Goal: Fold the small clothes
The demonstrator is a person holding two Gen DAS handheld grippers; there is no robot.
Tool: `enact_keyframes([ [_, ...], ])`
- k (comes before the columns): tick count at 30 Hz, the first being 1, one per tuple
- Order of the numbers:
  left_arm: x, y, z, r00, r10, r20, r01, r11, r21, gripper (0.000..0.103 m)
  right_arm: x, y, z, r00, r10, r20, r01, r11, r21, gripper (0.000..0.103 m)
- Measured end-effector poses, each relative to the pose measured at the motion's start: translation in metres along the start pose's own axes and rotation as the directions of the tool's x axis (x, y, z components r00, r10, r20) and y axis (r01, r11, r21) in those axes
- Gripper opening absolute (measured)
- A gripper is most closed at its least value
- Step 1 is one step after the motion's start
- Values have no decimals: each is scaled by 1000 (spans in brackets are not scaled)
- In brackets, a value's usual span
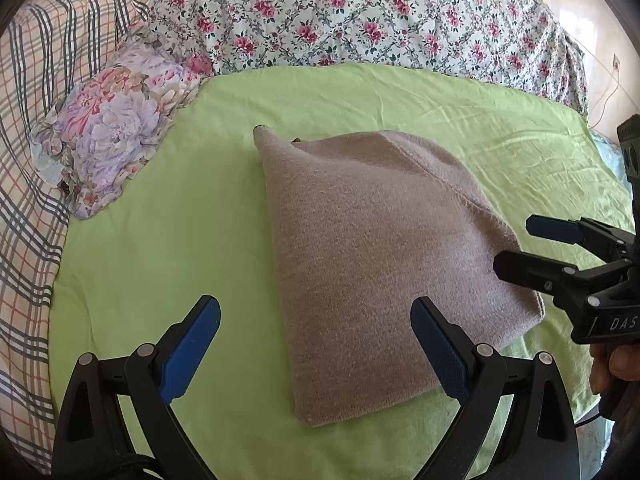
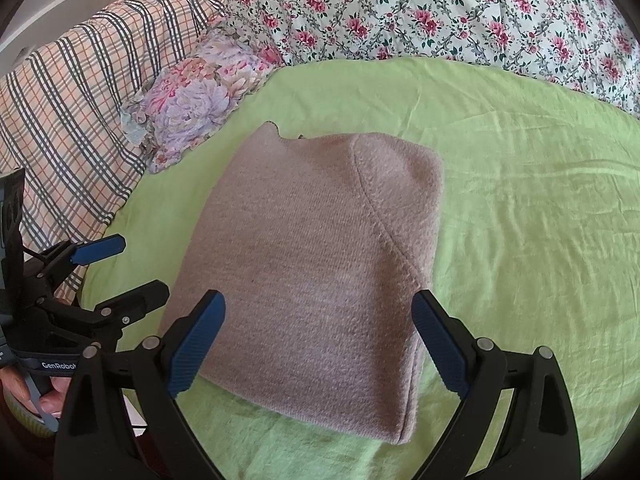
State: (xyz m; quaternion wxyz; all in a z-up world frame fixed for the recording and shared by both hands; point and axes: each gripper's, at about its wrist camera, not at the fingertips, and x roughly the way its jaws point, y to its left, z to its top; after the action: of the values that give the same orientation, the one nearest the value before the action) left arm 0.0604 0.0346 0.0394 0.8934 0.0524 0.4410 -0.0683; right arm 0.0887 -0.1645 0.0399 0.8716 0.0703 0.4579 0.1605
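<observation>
A beige knit garment [image 1: 372,248] lies folded into a thick flat packet on the green sheet [image 1: 168,232]. A seam curves across its top layer [image 2: 384,224]. My left gripper [image 1: 316,312] hangs open above the packet's near left corner, nothing between its blue pads. My right gripper [image 2: 318,308] is open too, hovering over the packet's near edge. In the left wrist view the right gripper [image 1: 516,246] enters from the right edge, open, beside the packet. In the right wrist view the left gripper [image 2: 132,268] shows at the left, open.
A floral pillow [image 1: 116,120] lies at the sheet's back left. Behind it are a plaid quilt [image 1: 48,80] and a rose-print cover [image 1: 360,12]. A person's hand [image 2: 44,392] holds the left gripper's handle. Bare green sheet [image 2: 540,200] extends to the right.
</observation>
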Motion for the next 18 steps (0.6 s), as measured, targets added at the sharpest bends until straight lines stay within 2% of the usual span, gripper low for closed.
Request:
enact_keyframes([
  [18,7,1,11,1000,14,6,-14,1000,-4,96,4,-7,3,1000,-7,6,7,1000,21,94],
])
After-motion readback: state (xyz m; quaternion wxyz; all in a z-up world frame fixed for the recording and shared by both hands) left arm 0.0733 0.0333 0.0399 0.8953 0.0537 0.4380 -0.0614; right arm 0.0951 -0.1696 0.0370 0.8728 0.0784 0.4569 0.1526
